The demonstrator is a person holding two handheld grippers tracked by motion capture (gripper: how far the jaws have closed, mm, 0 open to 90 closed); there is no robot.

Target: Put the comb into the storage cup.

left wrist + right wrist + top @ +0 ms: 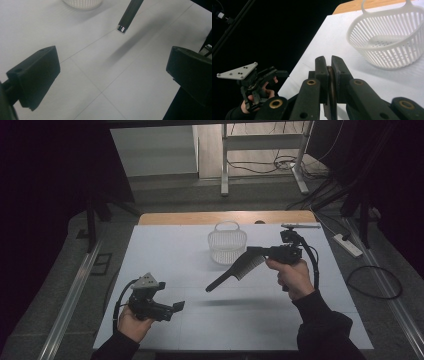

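Note:
My right gripper (253,251) is shut on the toothed end of a black comb (234,273) and holds it slanted in the air, handle pointing down and left. Its shadow lies on the table below. In the right gripper view the jaws (329,62) pinch the comb's thin spine (331,82). A white slatted basket (227,245) stands empty just behind the comb; the basket (387,42) is close by on the right. My left gripper (176,307) sits low at the table's front left, open and empty. The comb's handle tip (127,18) hangs ahead of the left gripper (110,75).
A white sheet (165,250) covers the table, with a wooden strip (225,217) along the far edge. Black curtains close in both sides. On the floor at right lie a power strip (347,245) and cables; desk legs stand beyond.

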